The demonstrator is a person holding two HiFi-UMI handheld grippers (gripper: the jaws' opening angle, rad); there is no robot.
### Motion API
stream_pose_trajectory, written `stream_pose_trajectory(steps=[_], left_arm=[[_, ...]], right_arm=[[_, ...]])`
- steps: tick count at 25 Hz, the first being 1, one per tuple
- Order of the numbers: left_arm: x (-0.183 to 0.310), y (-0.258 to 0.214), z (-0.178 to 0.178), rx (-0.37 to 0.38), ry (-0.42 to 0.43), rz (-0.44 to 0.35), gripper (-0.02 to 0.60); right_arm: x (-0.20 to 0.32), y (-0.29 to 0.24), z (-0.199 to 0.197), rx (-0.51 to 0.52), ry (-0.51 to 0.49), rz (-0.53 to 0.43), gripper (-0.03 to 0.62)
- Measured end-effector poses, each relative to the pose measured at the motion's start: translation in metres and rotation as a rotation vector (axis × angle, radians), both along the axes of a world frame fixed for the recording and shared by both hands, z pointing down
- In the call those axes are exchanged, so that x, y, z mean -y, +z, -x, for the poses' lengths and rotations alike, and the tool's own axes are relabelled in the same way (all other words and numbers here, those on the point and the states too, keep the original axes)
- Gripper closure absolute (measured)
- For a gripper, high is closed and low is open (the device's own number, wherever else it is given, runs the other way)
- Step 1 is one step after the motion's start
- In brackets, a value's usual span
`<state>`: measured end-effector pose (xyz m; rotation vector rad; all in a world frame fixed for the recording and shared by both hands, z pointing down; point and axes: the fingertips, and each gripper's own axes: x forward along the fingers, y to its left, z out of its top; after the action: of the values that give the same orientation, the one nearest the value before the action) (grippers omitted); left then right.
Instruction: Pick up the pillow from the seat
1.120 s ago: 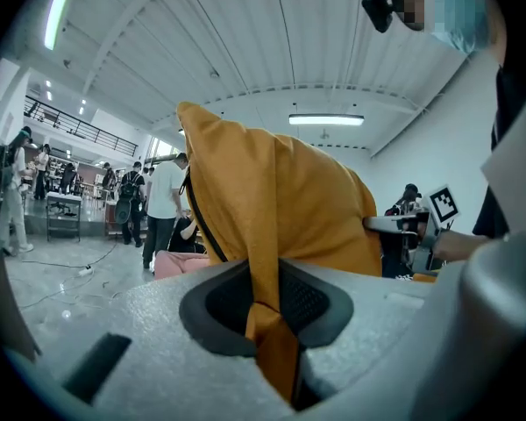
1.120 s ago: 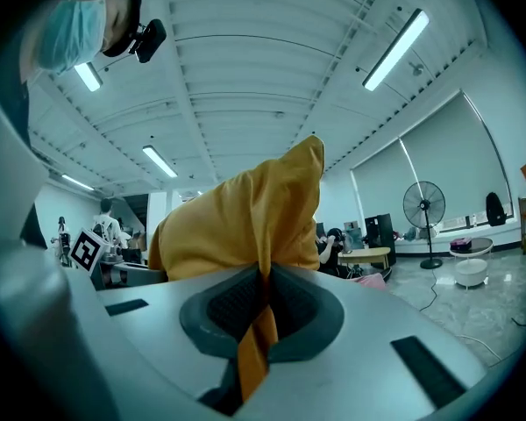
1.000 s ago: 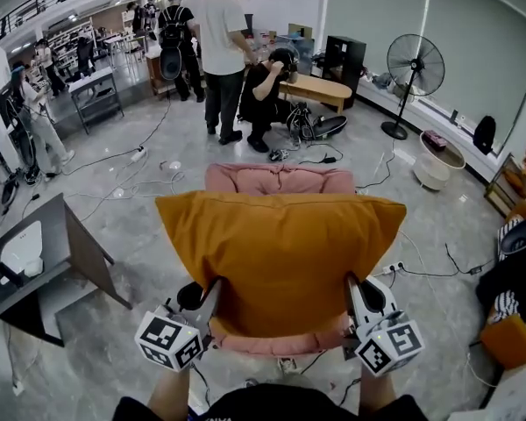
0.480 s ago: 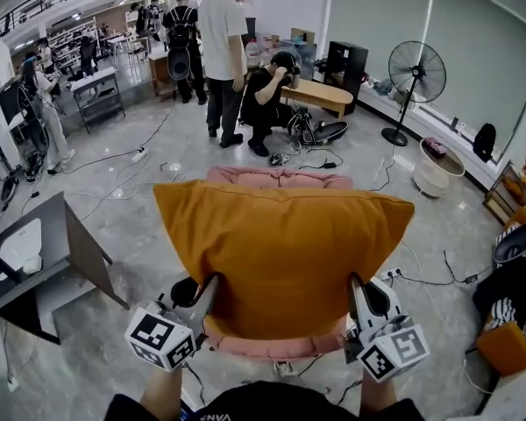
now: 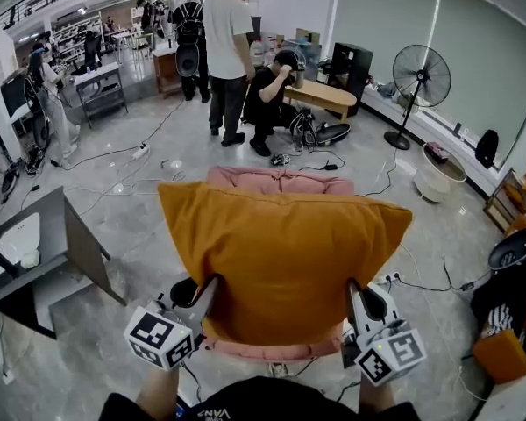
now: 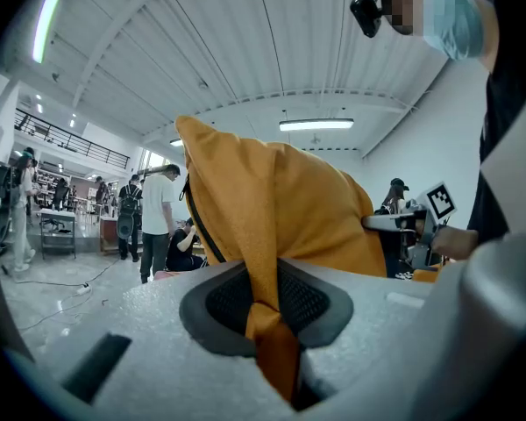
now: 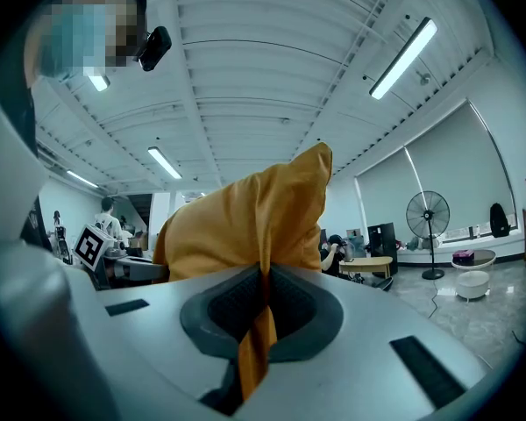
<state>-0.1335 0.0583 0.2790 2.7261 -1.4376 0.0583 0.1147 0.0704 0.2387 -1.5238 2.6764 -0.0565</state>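
Gripping the lower left corner of the orange square fabric pillow (image 5: 285,253), the left hand-held gripper (image 5: 207,289) has its jaws closed on a fold of the cover. The right hand-held gripper (image 5: 354,293) clamps the lower right corner likewise. The pillow stands upright between both grippers, over the pink upholstered seat (image 5: 279,181). The seat's back edge shows beyond the pillow's top edge, its front edge beneath the pillow.

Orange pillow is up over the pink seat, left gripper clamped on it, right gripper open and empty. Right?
No: the right gripper is also shut on the orange pillow, fabric pinched between its jaws, as the right gripper view shows. The left gripper is clamped on it, over the pink seat.
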Motion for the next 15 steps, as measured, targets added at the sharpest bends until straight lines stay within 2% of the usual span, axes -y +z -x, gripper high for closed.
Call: stream_pose_trajectory(steps=[15], left_arm=[[0.018, 0.009, -0.007, -0.004, -0.009, 0.008, 0.518]], right_arm=[[0.021, 0.007, -0.007, -0.008, -0.003, -0.003, 0.580]])
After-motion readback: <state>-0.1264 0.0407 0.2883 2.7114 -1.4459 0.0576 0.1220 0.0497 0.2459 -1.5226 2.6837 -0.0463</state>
